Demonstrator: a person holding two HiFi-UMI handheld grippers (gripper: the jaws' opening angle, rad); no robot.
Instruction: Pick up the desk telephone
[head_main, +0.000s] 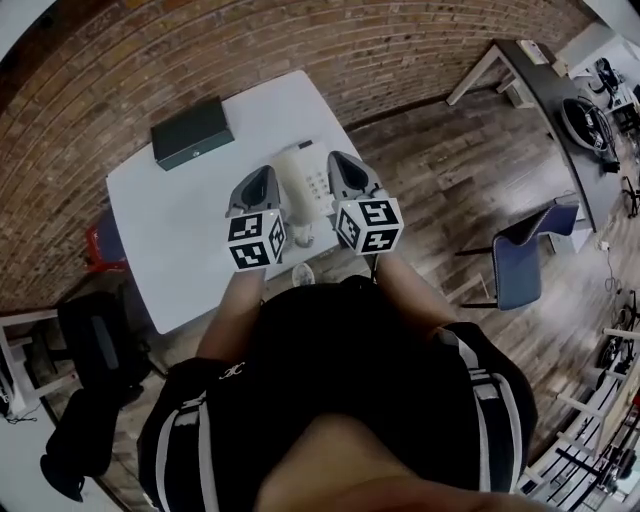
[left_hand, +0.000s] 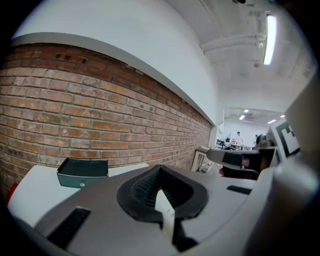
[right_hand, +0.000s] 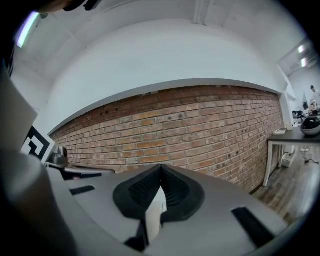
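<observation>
A white desk telephone (head_main: 307, 187) lies on the white table (head_main: 170, 240), its handset along its left side and the keypad to the right. My left gripper (head_main: 262, 177) hovers just left of the phone and my right gripper (head_main: 345, 164) just right of it, both above the table's near edge. In the left gripper view the jaws of the left gripper (left_hand: 159, 172) meet with nothing held. The right gripper (right_hand: 161, 171) likewise shows its jaws together and empty. The phone is hidden in both gripper views.
A dark green box (head_main: 192, 131) (left_hand: 83, 173) sits at the table's far left corner by the brick wall (head_main: 200, 50). A blue chair (head_main: 527, 255) stands on the wood floor to the right, a dark desk (head_main: 565, 110) beyond it. A black bag (head_main: 90, 345) lies left of the table.
</observation>
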